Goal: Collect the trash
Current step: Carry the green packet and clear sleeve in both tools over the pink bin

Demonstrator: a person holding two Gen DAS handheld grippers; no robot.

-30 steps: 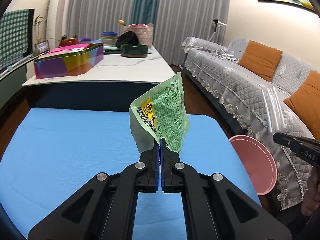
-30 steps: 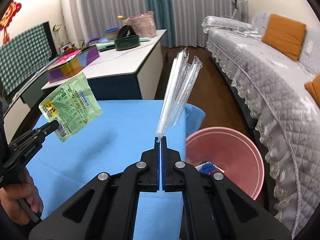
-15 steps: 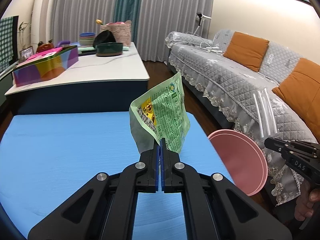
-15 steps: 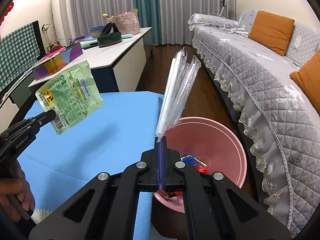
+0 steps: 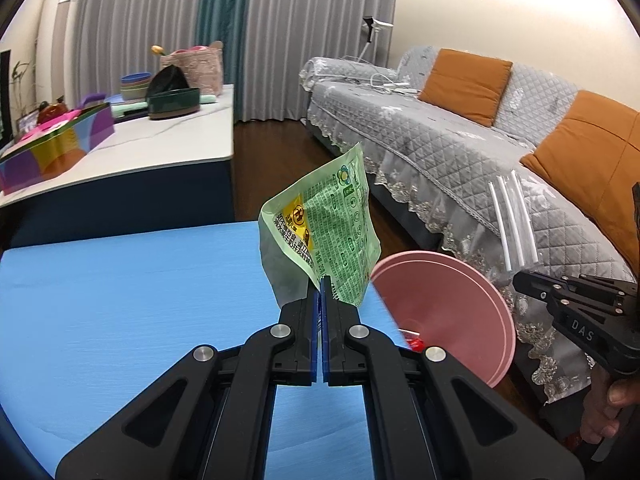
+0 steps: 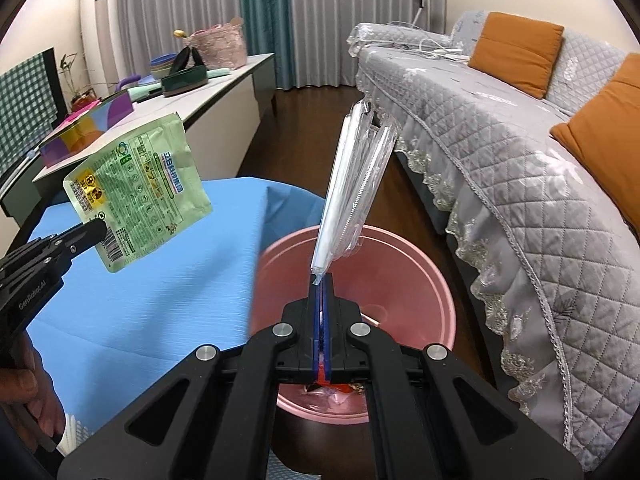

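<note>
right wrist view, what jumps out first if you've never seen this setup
A clear plastic wrapper stands up from the shut right gripper, directly over a pink bin beside the blue table. At the left, the left gripper pinches a green pouch by its corner above the table. A grey sofa with orange cushions fills the right side.

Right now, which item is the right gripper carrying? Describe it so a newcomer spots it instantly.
Find the pink bin on the floor between the blue table and the grey sofa. Above its mouth, the right gripper pinches a clear plastic sleeve of white straws, see-through and narrow, unlike the printed green pouch.
</note>
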